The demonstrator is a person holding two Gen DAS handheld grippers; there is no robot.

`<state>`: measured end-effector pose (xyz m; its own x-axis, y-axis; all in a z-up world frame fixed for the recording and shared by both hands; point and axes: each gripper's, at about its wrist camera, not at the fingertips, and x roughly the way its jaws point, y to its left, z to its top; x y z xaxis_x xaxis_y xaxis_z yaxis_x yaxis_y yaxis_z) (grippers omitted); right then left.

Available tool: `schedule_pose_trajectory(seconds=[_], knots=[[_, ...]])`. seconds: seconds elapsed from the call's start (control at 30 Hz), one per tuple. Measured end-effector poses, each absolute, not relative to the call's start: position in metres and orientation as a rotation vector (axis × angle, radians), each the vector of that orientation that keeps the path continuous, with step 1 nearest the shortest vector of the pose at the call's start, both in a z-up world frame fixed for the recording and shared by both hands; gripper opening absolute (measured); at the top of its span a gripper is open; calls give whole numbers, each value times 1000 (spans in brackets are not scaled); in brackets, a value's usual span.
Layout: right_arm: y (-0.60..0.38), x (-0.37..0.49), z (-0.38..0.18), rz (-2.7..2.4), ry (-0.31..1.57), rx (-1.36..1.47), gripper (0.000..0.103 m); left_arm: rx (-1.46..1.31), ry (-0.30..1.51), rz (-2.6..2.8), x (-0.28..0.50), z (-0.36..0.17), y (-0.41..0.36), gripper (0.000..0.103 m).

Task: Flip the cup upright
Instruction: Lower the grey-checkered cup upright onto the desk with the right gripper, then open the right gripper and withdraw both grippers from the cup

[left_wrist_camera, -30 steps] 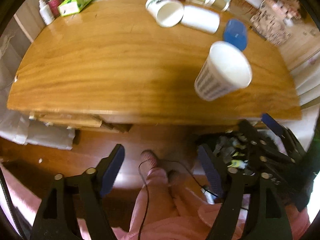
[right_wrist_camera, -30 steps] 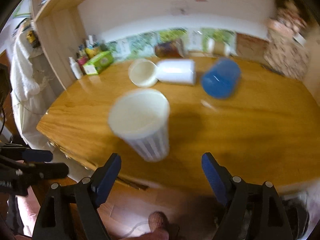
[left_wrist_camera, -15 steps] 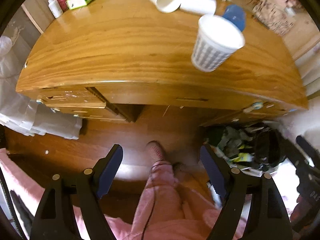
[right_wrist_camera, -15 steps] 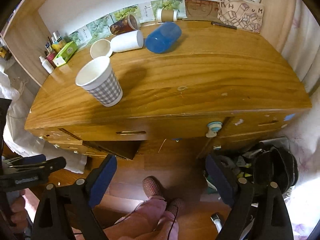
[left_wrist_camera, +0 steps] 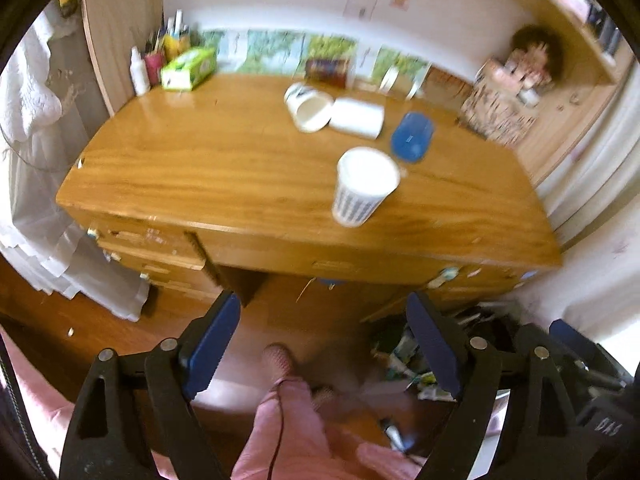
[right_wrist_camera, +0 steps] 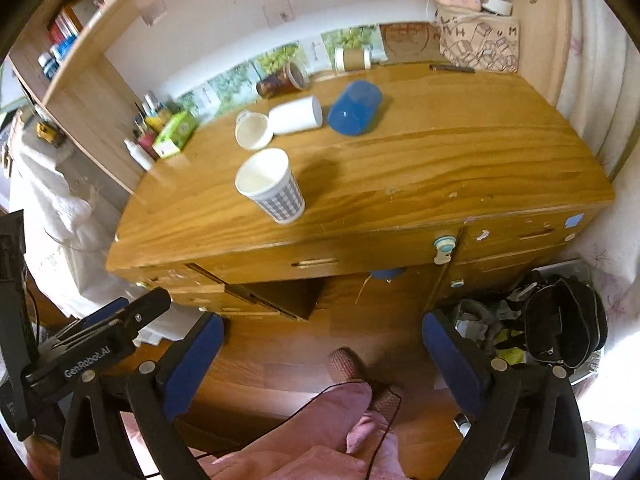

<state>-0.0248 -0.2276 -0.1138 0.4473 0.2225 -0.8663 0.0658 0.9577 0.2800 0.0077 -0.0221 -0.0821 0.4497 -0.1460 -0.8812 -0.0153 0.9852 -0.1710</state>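
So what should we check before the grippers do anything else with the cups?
1. Checked paper cup upright, mouth up: ok.
2. Checked paper cup away from the desk edge: not ok, it stands near the front edge.
3. Left gripper open, holding nothing: ok.
4. Right gripper open, holding nothing: ok.
5. Other cups upright: not ok; blue cup, white cup and the small white cup lie on their sides.

Four cups on the desk [right_wrist_camera: 440,152]: one checked paper cup [right_wrist_camera: 272,188] upright, two white cups [right_wrist_camera: 296,115] lying down, one blue cup [right_wrist_camera: 355,108] lying down. One green tissue box [right_wrist_camera: 176,134]. Two grippers, left gripper [left_wrist_camera: 324,344] and right gripper [right_wrist_camera: 320,356].
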Motion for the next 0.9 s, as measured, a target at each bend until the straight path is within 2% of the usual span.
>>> schedule_pose_trajectory(seconds=[0.47,0.53,0.63,0.9], knots=[[-253,-85,-50,-57,783,225,102,-99,783,-95,-26,-20,-59,88],[-258,-91,-43,-62,738,232,102,-80,713,-76,-34,-10,-63,95],[-262,-96,-36,-68,684,231,102,-61,625,-57,-45,0,-64,100],[-267,-99,-25,-25,579,256,102,-9,511,1,-51,12,-68,102]])
